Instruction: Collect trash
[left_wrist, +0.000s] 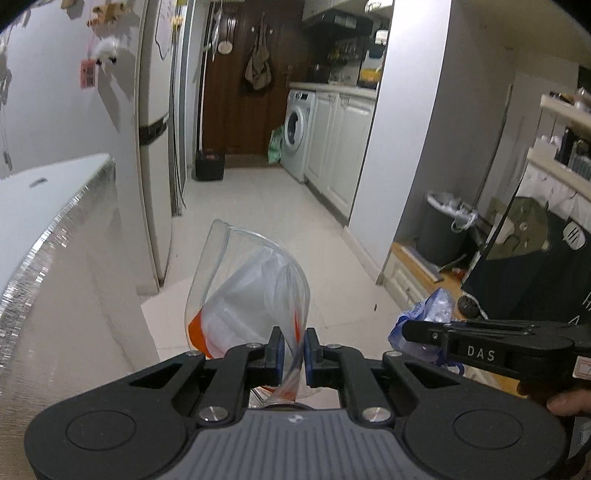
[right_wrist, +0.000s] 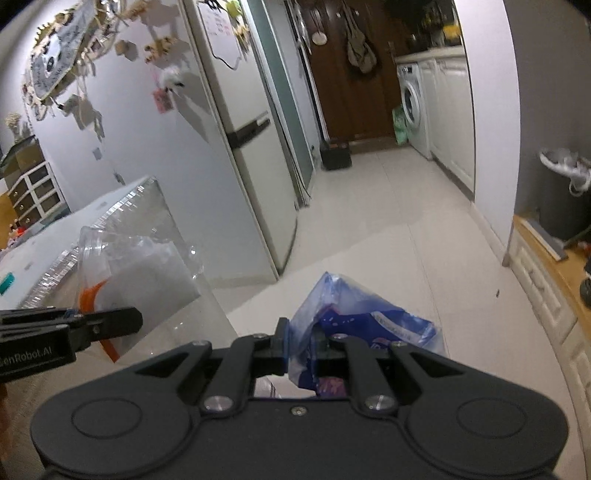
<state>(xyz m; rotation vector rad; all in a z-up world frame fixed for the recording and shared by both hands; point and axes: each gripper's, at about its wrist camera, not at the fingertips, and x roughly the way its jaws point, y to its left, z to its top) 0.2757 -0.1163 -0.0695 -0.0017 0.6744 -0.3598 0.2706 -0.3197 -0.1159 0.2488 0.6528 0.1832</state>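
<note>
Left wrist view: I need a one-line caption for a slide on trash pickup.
Left gripper pinches a clear orange-edged plastic bag; right gripper holds a blue wrapper.

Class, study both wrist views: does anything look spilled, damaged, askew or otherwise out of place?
Nothing looks spilled or broken. The left gripper is shut on a clear plastic bag with orange trim, the right gripper on a crumpled blue plastic wrapper. The grey bin with a white liner stands upright.
</note>
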